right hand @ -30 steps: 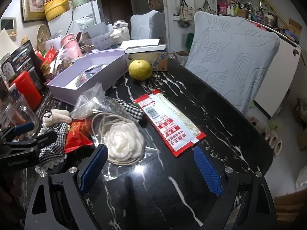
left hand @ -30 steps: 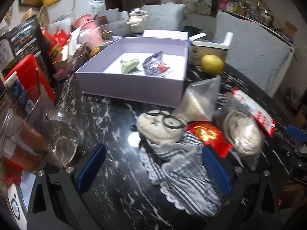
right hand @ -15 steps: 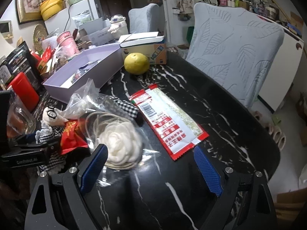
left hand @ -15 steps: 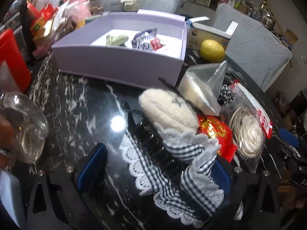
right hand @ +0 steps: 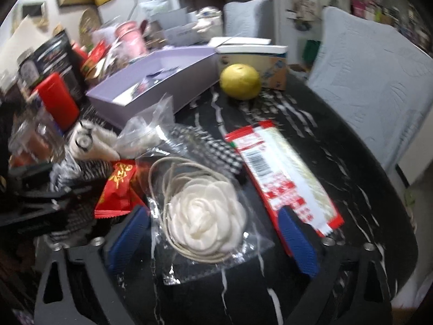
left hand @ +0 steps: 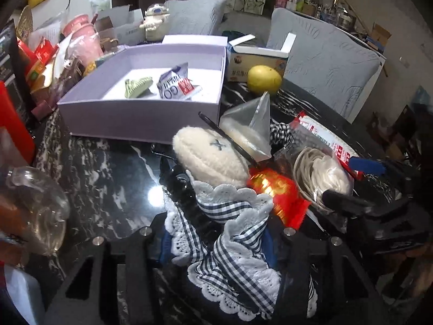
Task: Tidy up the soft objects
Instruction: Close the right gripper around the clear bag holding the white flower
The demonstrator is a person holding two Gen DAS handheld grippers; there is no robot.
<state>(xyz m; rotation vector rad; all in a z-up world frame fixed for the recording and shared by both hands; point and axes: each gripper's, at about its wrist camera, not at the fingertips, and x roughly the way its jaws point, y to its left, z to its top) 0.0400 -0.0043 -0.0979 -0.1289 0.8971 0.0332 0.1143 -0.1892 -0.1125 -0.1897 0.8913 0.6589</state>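
Observation:
My left gripper [left hand: 216, 241] is shut on the checked, lace-trimmed dress of a cream plush doll [left hand: 211, 159], whose head points toward the lilac box [left hand: 140, 119]. The doll also shows in the right wrist view [right hand: 89, 146]. My right gripper [right hand: 213, 233] is open, its blue pads on either side of a bagged white fabric rose [right hand: 205, 216]. The rose also shows in the left wrist view [left hand: 322, 178]. A red packet [right hand: 119, 187] lies between doll and rose. The box holds a green item [left hand: 138, 86] and a small packet [left hand: 176, 86].
A long red and white wrapper [right hand: 281, 173], a yellow fruit [right hand: 240, 81], a clear bag of white stuff [left hand: 249, 130] and a cardboard carton [left hand: 257, 59] lie on the black marble table [left hand: 108, 178]. A glass jug [left hand: 32, 211] stands left. Chairs [right hand: 373, 81] stand behind.
My left gripper has shut on the doll's dress. My right gripper has moved forward so its pads flank the bagged rose.

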